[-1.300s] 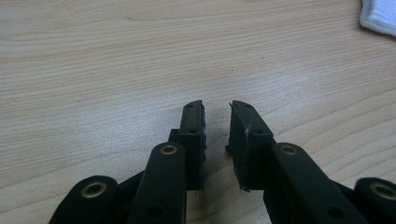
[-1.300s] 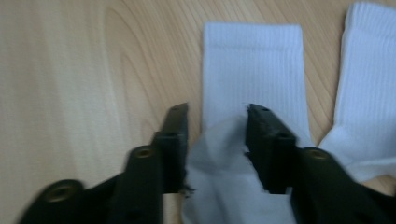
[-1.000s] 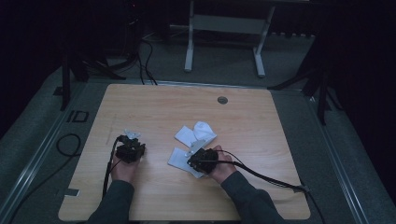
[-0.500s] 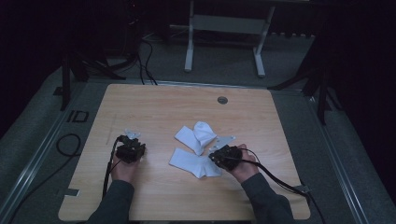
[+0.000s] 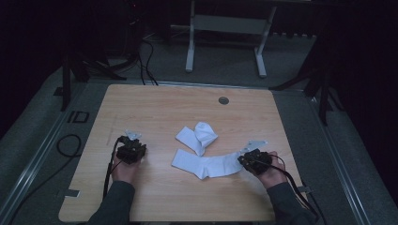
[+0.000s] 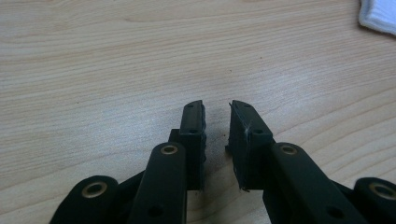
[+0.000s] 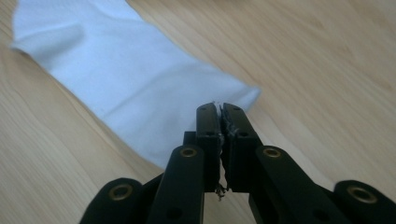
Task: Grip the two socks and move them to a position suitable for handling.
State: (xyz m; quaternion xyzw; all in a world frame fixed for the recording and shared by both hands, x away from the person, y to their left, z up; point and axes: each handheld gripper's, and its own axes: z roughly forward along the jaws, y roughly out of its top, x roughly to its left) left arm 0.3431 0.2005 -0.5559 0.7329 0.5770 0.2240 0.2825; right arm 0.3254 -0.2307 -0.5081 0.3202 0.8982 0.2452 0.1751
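Rightward goes the right gripper [image 5: 254,159], stretching the long white sock [image 5: 206,165] flat.
Its jaws are clenched on the sock's end; left gripper [image 5: 131,149] (slightly parted, empty) rests on the table [image 5: 155,108].

Light wooden table [image 5: 155,108], round grommet [image 5: 224,100] near far edge. Nearer than grommet: folded white sock [image 5: 198,136]; just nearer again, flat white sock [image 5: 206,164].
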